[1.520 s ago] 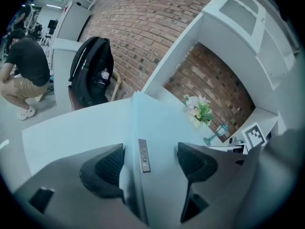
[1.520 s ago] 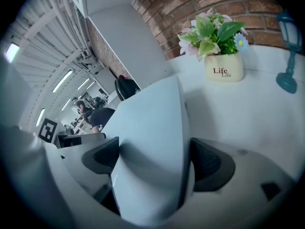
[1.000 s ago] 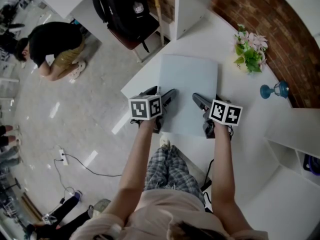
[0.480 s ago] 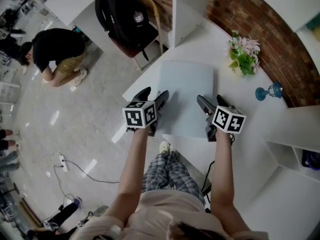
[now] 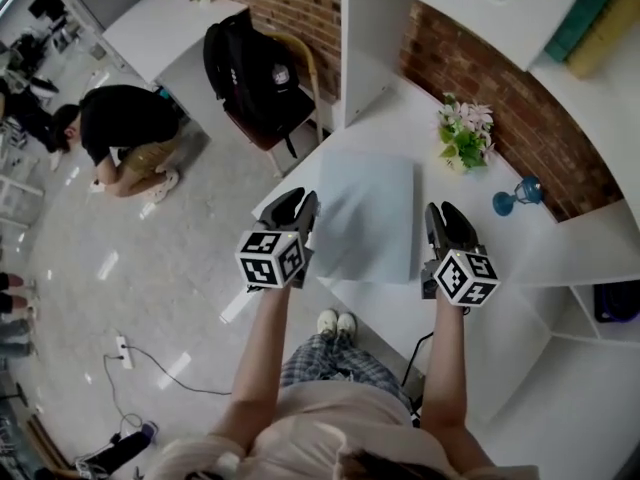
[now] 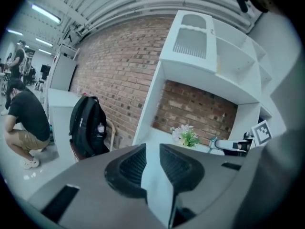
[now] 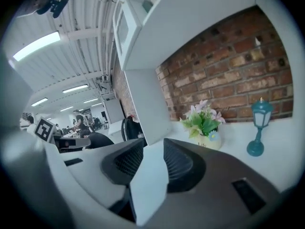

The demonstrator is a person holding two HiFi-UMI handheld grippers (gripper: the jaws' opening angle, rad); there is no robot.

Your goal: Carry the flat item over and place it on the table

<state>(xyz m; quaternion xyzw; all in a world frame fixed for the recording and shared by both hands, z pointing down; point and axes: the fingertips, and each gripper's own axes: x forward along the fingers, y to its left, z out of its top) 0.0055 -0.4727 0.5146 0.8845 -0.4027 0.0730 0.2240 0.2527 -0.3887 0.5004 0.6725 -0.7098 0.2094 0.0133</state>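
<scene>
The flat item is a pale blue board [image 5: 365, 218], lying level over the near corner of the white table [image 5: 400, 118]. My left gripper [image 5: 300, 213] is at the board's left edge and my right gripper [image 5: 438, 223] at its right edge. Both pairs of jaws are closing. In the left gripper view the board's edge [image 6: 155, 175] fills the gap between the ribbed pads [image 6: 133, 163]. The right gripper view shows the same: the board [image 7: 147, 175] sits pinched between the pads [image 7: 176, 161]. Whether the board still rests on the table I cannot tell.
A flower pot [image 5: 462, 133] and a small blue lamp [image 5: 520, 196] stand at the table's far side against the brick wall. White shelving [image 5: 440, 8] rises behind. A black backpack [image 5: 255, 68] sits on a chair to the left. A person [image 5: 125, 128] crouches on the floor.
Both grippers have slid outward from over the board to its side edges, and their jaws have narrowed onto it. The head view has tipped up toward the shelves.
</scene>
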